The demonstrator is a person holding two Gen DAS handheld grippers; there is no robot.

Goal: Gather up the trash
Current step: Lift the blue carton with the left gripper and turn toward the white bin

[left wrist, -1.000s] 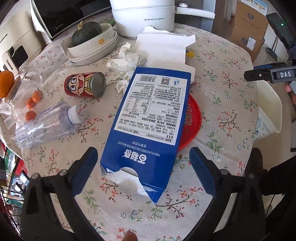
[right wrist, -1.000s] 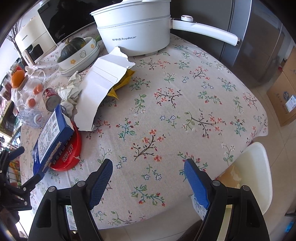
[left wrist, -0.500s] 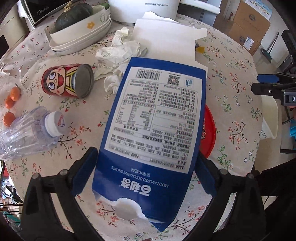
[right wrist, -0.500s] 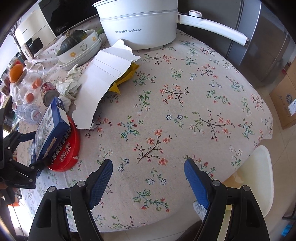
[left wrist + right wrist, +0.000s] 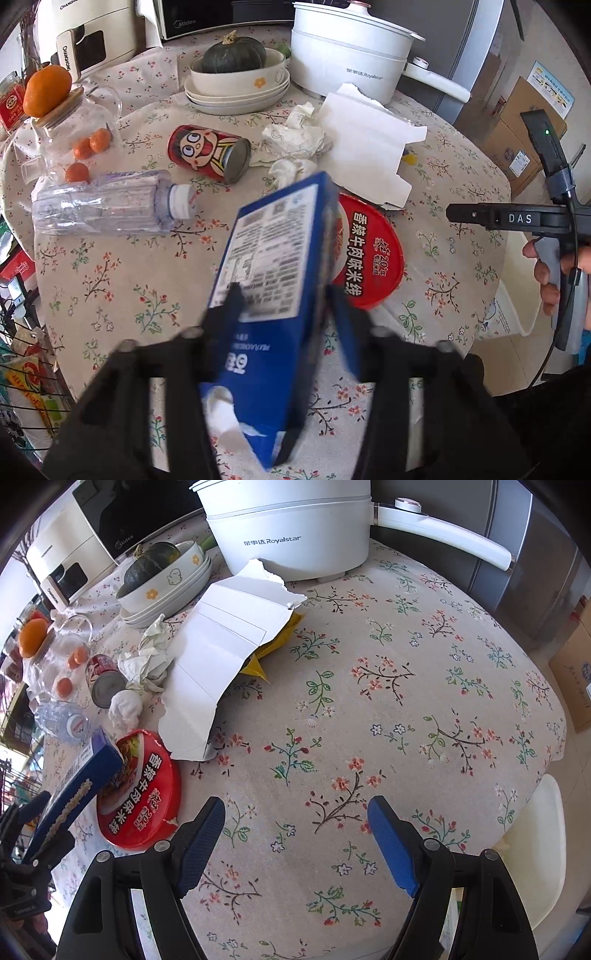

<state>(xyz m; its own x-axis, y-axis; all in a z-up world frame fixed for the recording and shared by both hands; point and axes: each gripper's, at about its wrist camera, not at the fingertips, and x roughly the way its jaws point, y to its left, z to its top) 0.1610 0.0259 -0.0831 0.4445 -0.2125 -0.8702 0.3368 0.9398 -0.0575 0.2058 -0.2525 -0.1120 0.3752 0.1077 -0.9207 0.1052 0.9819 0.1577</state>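
Observation:
My left gripper has a torn blue cardboard box between its fingers. The jaws are closing, and both pads press on its sides. The box is tilted up off the round red lid. From the right wrist view, the box rises at the far left over the lid, with the left gripper below it. My right gripper is open over bare flowered cloth, nothing between its fingers. Crumpled tissues, a red can, a plastic bottle and torn white card lie farther back.
A white electric pot and stacked bowls holding a green squash stand at the back. A glass jar with small oranges is at the left. A white chair sits beyond the table's right edge.
My left jaws have closed in on the blue box, which has tipped up and risen off the red lid. The right gripper has drifted lower over the cloth, still open.

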